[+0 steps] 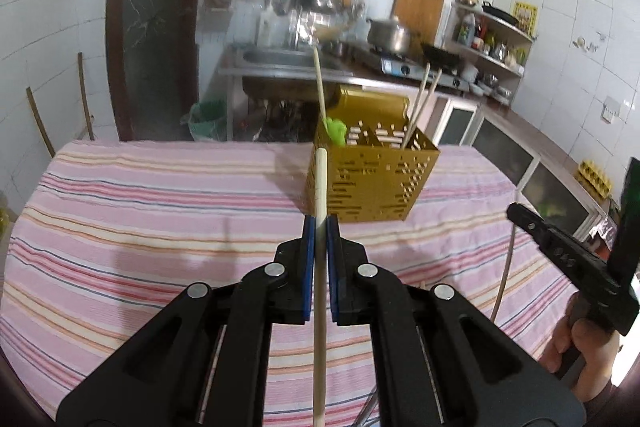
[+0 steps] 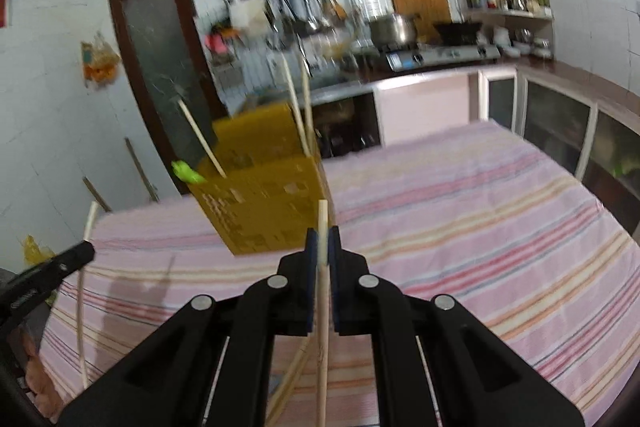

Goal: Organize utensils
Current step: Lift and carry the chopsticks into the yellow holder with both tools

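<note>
Above the striped tablecloth (image 1: 160,227), left gripper (image 1: 320,227) and right gripper (image 2: 322,243) each pinch a chopstick (image 1: 320,187); tip them upright, lower into the far gold holder (image 1: 372,179), then release

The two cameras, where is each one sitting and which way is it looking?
Left wrist: sits on the left hand-held gripper, shut on a chopstick, facing the gold utensil holder; the person's right hand shows.
Right wrist: sits on the right hand-held gripper, shut on another chopstick, facing the kitchen.
Both share the holder and striped tablecloth.
</note>
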